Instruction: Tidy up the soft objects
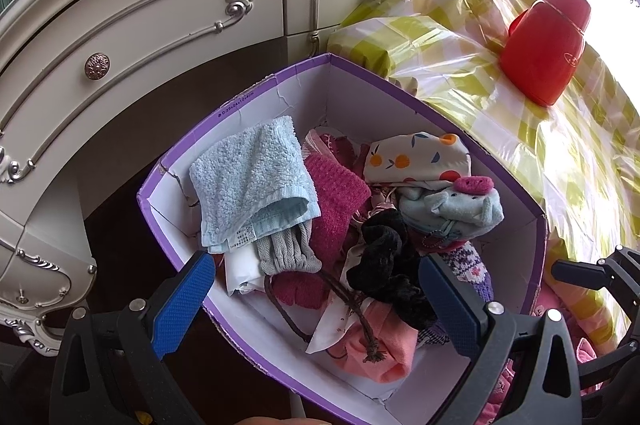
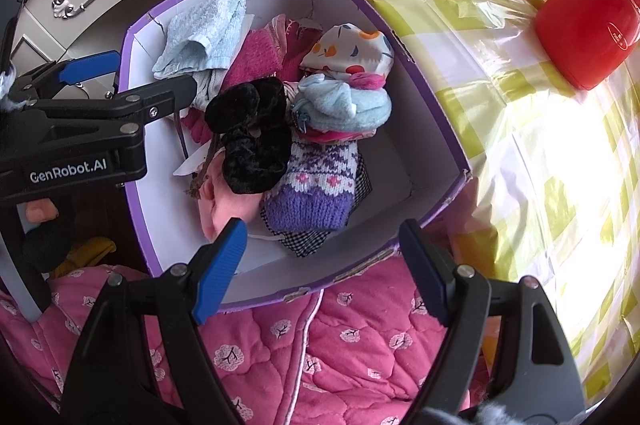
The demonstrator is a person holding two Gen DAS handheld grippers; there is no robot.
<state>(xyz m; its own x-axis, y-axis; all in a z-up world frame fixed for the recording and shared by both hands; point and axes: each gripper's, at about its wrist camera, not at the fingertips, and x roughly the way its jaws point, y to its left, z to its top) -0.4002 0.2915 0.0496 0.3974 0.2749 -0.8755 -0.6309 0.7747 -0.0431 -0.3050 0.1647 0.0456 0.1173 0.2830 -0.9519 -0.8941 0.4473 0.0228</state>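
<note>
Both grippers, left (image 1: 316, 289) and right (image 2: 322, 261), hover over the purple box (image 2: 424, 97) with jaws spread, empty. Inside lie a blue towel (image 1: 250, 177), black scrunchie (image 2: 252, 137) and knit sock (image 2: 316, 185).

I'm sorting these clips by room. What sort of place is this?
Probably a bedroom at home: an ornate cream dresser, a pink quilt, and a purple box of socks and cloths beside a checked-cloth table.

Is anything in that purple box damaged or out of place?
Yes: the purple box is cracked and torn along its far rim and left corner. A brown cord lies loose among the soft things.
</note>
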